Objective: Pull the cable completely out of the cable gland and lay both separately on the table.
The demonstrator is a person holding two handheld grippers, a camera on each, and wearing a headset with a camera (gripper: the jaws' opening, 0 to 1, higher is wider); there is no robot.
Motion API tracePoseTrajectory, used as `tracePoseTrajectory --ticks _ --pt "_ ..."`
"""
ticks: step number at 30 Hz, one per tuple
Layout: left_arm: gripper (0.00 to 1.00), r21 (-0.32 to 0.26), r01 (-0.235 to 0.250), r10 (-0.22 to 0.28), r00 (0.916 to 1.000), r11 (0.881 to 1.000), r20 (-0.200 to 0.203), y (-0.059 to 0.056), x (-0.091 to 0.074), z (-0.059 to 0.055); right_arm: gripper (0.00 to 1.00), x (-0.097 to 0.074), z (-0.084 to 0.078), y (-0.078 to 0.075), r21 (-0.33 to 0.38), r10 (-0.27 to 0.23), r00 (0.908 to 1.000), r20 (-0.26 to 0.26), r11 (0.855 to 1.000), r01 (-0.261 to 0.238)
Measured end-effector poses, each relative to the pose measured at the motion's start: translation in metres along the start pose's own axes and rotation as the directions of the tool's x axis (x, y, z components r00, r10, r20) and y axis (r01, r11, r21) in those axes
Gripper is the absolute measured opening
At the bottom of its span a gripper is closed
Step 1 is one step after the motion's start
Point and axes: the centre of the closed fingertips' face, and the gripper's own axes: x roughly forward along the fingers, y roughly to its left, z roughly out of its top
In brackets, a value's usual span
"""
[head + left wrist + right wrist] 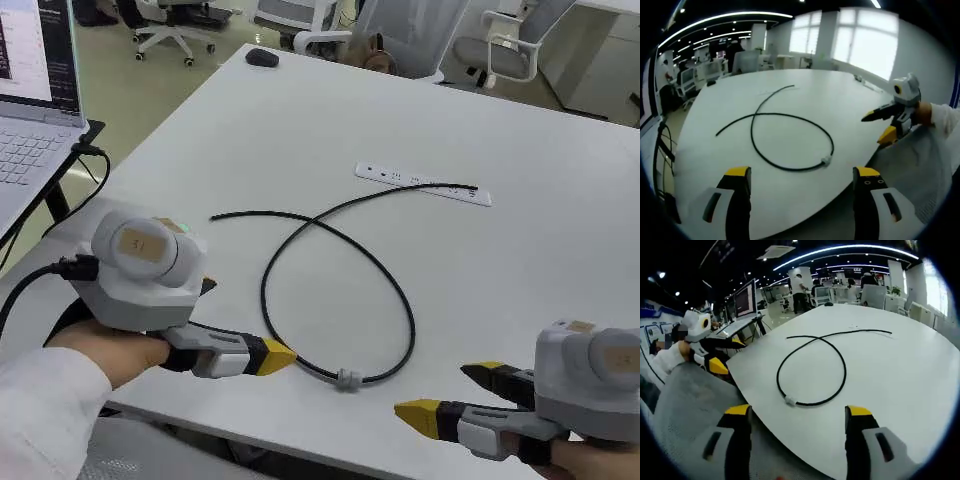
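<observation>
The head view is bright, even and sharp; the cable (263, 290) casts only a faint soft shadow on the white bench (500, 280). In the left gripper view far windows (855, 40) glare white. Both gripper views bend the ceiling light strips (830, 250) and soften toward the edges.

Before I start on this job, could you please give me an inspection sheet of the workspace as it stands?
Surface: white tabletop, flat, mostly bare.
Job's things: thin black cable lies in one crossed loop; small grey cable gland is threaded on it near the front edge, not yet pulled off.
Clutter: long flat white strip, with the cable's far end lying across it; black computer mouse at the far edge.
Grippers: left gripper open, holding nothing; right gripper open, holding nothing; both short of the cable.
Cables: black lead hanging beside the silver laptop at the left.
Surroundings: white office chairs beyond the table.
</observation>
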Motion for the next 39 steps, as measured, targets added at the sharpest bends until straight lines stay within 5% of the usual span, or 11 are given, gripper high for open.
tracePoseTrajectory --ticks 23,39 --pt "0.83 0.037 0.048 -0.048 0.9988 0.998 -0.004 -0.010 0.003 0.005 0.72 0.001 0.017 -0.004 -0.064 0.017 0.9993 0.034 0.998 -0.015" --pt "0.83 0.025 0.043 -0.044 0.9987 0.999 0.025 -0.008 0.001 0.011 0.63 0.032 0.014 -0.010 -0.241 0.089 0.9925 -0.085 0.965 -0.107"
